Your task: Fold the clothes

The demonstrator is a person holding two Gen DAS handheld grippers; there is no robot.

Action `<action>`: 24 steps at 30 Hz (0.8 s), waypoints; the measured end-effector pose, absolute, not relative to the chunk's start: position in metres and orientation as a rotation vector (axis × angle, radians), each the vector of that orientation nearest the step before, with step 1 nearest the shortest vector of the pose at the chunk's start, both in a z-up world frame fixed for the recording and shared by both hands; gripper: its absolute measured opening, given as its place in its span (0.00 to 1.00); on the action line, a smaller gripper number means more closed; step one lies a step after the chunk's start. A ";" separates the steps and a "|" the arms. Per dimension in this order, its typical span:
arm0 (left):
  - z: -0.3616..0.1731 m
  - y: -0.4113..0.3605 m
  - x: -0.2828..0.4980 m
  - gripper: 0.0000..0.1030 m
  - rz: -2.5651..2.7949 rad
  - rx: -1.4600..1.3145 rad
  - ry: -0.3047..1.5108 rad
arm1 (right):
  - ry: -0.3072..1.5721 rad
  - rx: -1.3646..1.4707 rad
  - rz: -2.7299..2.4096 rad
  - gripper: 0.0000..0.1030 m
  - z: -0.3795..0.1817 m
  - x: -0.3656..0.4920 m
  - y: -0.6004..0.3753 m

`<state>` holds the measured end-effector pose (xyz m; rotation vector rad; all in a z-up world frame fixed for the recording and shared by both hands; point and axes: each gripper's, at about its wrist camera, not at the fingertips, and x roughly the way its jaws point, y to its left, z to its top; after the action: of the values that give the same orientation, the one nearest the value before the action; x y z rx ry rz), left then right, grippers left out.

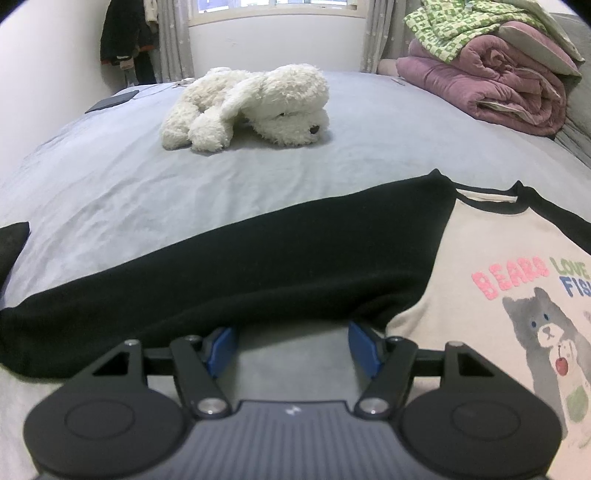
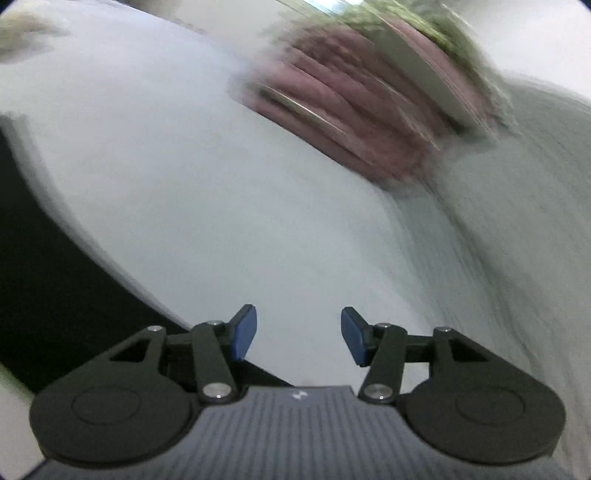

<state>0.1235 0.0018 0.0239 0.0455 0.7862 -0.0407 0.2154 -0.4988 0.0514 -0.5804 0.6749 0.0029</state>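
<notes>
A long-sleeved shirt lies flat on the grey bed sheet [image 1: 110, 192]. Its cream body [image 1: 480, 258] carries a bear print and pink lettering, and its black sleeve [image 1: 221, 266] stretches out to the left. My left gripper [image 1: 291, 334] is low at the sleeve's near edge. Its blue pads [image 1: 221, 347] stand wide apart with bare sheet between them, and the sleeve's edge hides their tips. In the blurred right wrist view my right gripper [image 2: 299, 332] is open above the sheet [image 2: 258, 221] with nothing between its pads. A black part of the shirt [image 2: 55, 295] lies to its left.
A white plush dog [image 1: 251, 107] lies mid-bed. Folded pink quilts [image 1: 491, 88] under a green patterned blanket [image 1: 461, 29] are stacked at the far right, and the quilts [image 2: 351, 103] also show blurred in the right wrist view. A dark flat device [image 1: 112, 100] lies far left. Dark clothes [image 1: 125, 37] hang in the corner.
</notes>
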 end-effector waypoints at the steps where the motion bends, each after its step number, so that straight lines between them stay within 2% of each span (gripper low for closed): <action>1: 0.024 0.003 0.124 0.65 -0.043 0.040 0.788 | 0.672 -0.569 0.081 0.49 0.051 0.221 -0.481; 8: 0.025 0.005 0.123 0.65 -0.051 0.032 0.794 | 0.851 -0.419 0.338 0.44 0.028 0.282 -0.424; 10: 0.026 0.005 0.123 0.63 -0.054 0.028 0.796 | 0.891 -0.402 0.370 0.15 0.023 0.289 -0.417; 11: 0.026 0.006 0.123 0.61 -0.054 0.028 0.798 | 0.893 -0.411 0.367 0.05 0.023 0.289 -0.413; 12: 0.027 0.006 0.123 0.58 -0.054 0.031 0.798 | 0.882 -0.440 0.353 0.01 0.024 0.288 -0.409; 14: 0.027 0.005 0.121 0.49 -0.058 0.040 0.795 | 0.843 -0.499 0.315 0.01 0.027 0.285 -0.401; 16: 0.028 0.002 0.117 0.28 -0.075 0.057 0.783 | 0.791 -0.515 0.284 0.01 0.033 0.283 -0.396; 18: 0.029 -0.001 0.115 0.24 -0.091 0.063 0.773 | 0.786 -0.558 0.254 0.01 0.027 0.284 -0.391; 24: 0.029 -0.001 0.116 0.25 -0.093 0.063 0.781 | 0.775 -0.637 0.176 0.03 0.003 0.278 -0.379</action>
<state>0.1156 -0.0010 0.0291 0.0631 0.7812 -0.0931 0.2781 -0.3794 0.0030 -0.6375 0.7748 0.1760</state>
